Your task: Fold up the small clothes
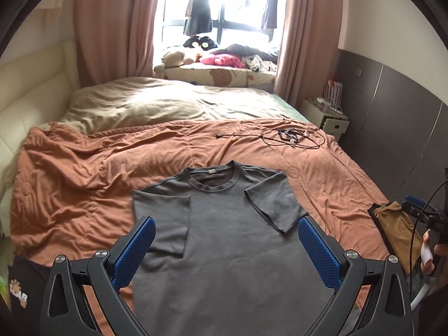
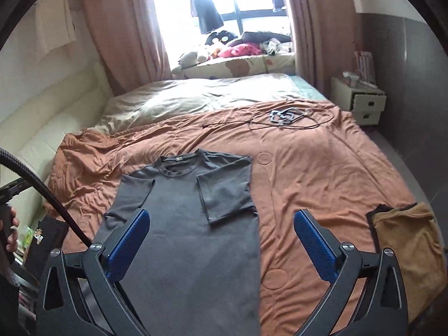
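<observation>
Both tongs are spread wide with nothing between their blue pads: the left gripper [image 1: 226, 243] and the right gripper [image 2: 221, 238] hang above a grey T-shirt [image 1: 224, 238] lying flat on the rust-orange quilt [image 1: 84, 173], both sleeves folded in over the chest. Its hem is cut off by the lower frame edge. Beside it, a mustard garment [image 2: 406, 240] covers something dark, possibly another garment. Tangled cables [image 2: 282, 119] lie farther up the bed.
</observation>
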